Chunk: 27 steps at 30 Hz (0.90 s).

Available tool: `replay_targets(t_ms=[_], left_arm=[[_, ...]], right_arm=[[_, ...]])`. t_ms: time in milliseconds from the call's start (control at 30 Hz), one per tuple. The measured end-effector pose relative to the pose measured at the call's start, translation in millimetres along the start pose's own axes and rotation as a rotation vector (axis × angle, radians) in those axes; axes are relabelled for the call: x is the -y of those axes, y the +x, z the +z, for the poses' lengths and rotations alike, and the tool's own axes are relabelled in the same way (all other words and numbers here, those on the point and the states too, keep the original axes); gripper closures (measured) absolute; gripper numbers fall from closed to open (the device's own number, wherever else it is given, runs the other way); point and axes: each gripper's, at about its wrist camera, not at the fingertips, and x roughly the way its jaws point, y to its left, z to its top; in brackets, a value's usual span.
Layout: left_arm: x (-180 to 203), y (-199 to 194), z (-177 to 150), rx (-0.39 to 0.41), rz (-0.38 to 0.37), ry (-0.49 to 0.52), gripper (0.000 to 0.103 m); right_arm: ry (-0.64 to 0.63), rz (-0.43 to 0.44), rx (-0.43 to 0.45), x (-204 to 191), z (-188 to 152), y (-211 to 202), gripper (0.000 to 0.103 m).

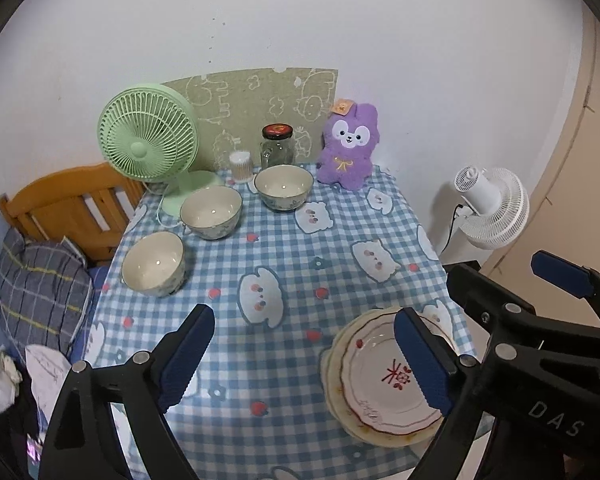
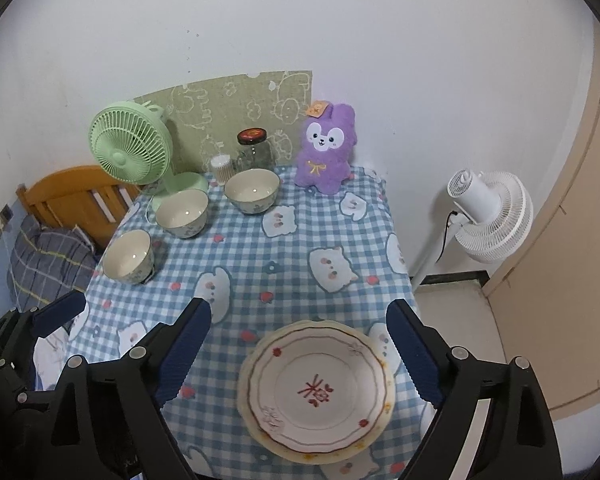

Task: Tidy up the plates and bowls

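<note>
A stack of white plates [image 2: 316,392] with red and gold trim lies on the checked tablecloth at the near right; the same plates [image 1: 384,380] show low right in the left wrist view. Three cream bowls stand apart along the left side: a near one [image 1: 154,264], a middle one [image 1: 211,212] and a far one [image 1: 284,187]. My left gripper [image 1: 304,360] is open above the cloth, its right finger in front of the plates. Above the plates, my right gripper [image 2: 296,352] is open with nothing between its pads.
A green desk fan [image 1: 148,136], a glass jar [image 1: 277,146], a toothpick holder [image 1: 241,166] and a purple plush toy [image 1: 346,148] line the table's far edge by the wall. A wooden bed frame [image 1: 68,204] is left, a white floor fan [image 2: 488,216] right.
</note>
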Motion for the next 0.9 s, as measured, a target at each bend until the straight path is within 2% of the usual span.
replay_targets(t_ms=[367,567,900], left_arm=[[-61,1,16,0.003,-0.064,0.052,0.007],[-92,6,21,0.007,-0.049,0.08,0.007],[-141,25,28,-0.007,-0.008,0.078,0.007]], right_arm=[[0.025,-0.019,0.049,-69,16,-2,0.012],[0.036,-0.04,0.041,-104,21,8,0.012],[0.058,-0.02,0.004,-151,31,42,0.012]])
